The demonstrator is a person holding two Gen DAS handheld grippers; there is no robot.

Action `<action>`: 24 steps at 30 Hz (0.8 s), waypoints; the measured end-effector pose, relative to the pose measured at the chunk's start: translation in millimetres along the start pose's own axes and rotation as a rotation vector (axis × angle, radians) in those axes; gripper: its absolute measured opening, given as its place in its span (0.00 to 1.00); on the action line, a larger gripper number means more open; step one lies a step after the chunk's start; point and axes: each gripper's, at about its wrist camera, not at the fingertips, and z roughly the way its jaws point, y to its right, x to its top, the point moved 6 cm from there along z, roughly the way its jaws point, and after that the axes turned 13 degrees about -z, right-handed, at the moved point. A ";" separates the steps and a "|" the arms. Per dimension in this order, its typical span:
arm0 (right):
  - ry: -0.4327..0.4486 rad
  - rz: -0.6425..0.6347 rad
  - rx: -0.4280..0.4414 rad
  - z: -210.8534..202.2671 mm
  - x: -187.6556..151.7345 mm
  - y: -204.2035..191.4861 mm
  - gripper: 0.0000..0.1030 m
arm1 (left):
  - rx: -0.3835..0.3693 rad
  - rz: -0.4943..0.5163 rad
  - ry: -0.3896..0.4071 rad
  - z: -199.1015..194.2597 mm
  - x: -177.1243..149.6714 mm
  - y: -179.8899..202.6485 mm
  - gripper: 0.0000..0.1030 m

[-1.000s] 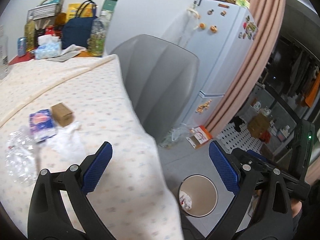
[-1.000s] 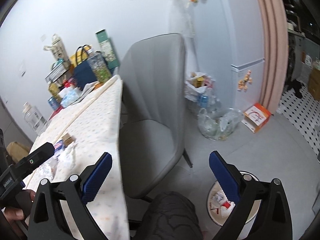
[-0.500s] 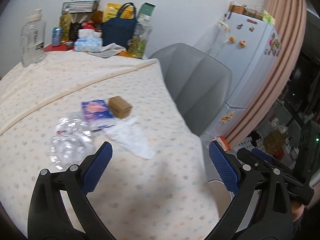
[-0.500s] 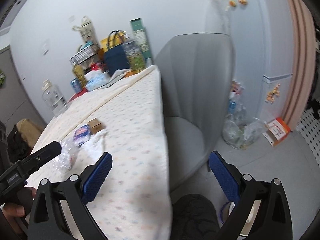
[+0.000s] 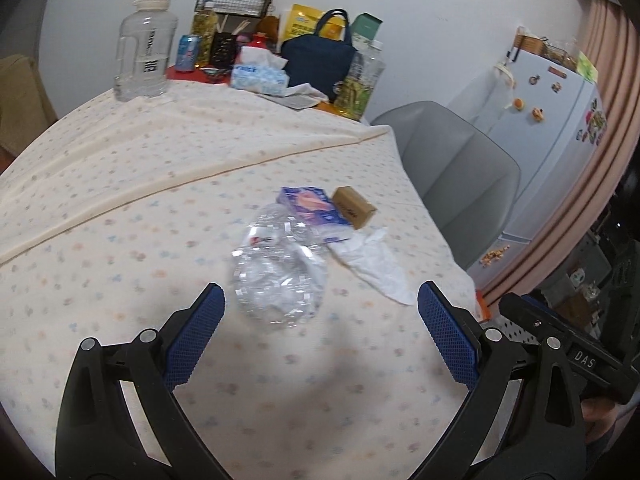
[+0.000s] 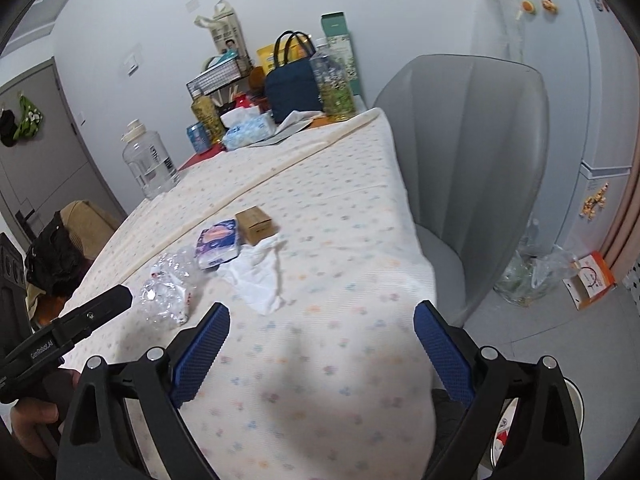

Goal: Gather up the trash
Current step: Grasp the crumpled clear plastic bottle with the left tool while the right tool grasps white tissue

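Observation:
On the patterned tablecloth (image 5: 120, 240) lie a crushed clear plastic bottle (image 5: 278, 270), a blue-and-pink packet (image 5: 312, 210), a small brown cardboard box (image 5: 354, 207) and a crumpled white tissue (image 5: 374, 262). They also show in the right wrist view: bottle (image 6: 168, 288), packet (image 6: 218, 243), box (image 6: 255, 225), tissue (image 6: 258, 276). My left gripper (image 5: 320, 332) is open and empty, just short of the bottle. My right gripper (image 6: 320, 344) is open and empty over the table's near edge, in front of the tissue. A trash bin's rim (image 6: 576, 396) peeks in at the lower right.
A grey chair (image 6: 464, 168) stands at the table's right side. The far end holds a large water jug (image 5: 144, 46), a tissue box (image 5: 260, 76), a navy bag (image 5: 320, 62) and bottles. A white fridge (image 5: 552, 132) and plastic bags (image 6: 532, 276) are beyond the chair.
Both grippers have swung left from the floor and bin toward the table. The trash items now lie straight ahead and closer. Both grippers stay open.

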 end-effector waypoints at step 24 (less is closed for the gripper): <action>-0.116 -0.097 0.023 40.6 -6.3 -19.8 0.84 | 0.212 0.046 -0.104 75.1 -0.1 -11.8 0.92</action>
